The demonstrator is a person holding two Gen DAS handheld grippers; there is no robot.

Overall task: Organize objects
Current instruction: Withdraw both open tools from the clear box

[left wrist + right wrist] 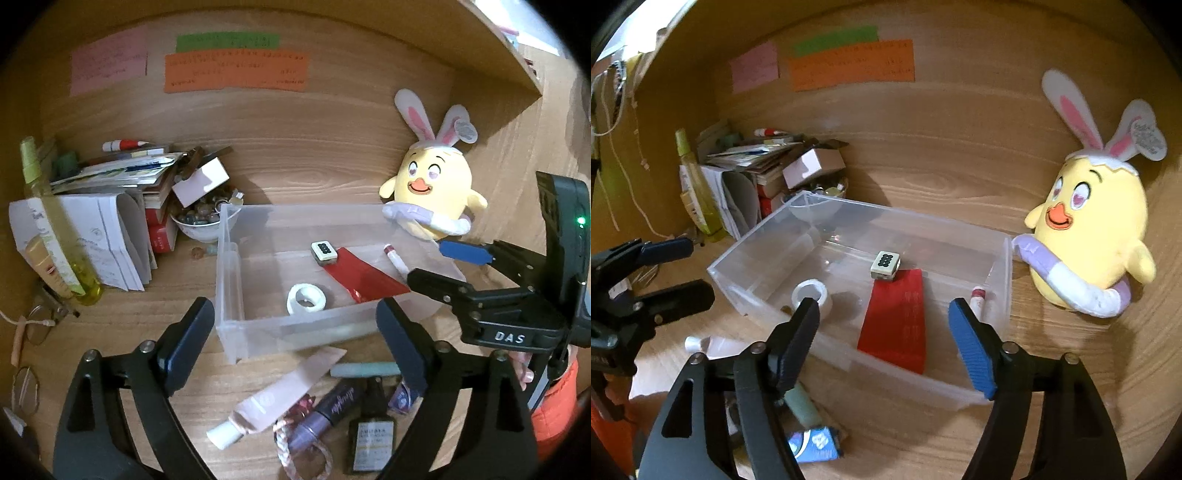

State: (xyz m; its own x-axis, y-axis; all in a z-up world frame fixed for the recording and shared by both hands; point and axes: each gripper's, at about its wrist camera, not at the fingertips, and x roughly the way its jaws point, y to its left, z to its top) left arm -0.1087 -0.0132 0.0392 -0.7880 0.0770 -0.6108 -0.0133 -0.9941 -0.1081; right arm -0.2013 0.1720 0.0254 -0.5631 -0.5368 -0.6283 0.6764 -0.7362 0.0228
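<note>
A clear plastic box [229,295] [960,391] sits on the wooden desk. Inside lie a tape roll [306,298] [812,294], a mahjong tile [324,252] [885,265], a red packet [364,277] [897,321] and a small tube [396,258] [979,301]. My left gripper [295,343] [679,266] is open and empty over the box's near wall. My right gripper [882,343] [436,264] is open and empty above the box's right part. In front of the box lie a pink tube [284,395], a purple bottle [325,413], a dark bottle [371,435] and a pale green stick [364,369].
A yellow chick plush [436,188] [1093,236] stands right of the box. A pile of papers and books [110,221], a bowl of small items [203,218] and a green spray bottle [55,229] crowd the left. Glasses [33,325] lie at far left. Coloured notes [236,70] hang on the back wall.
</note>
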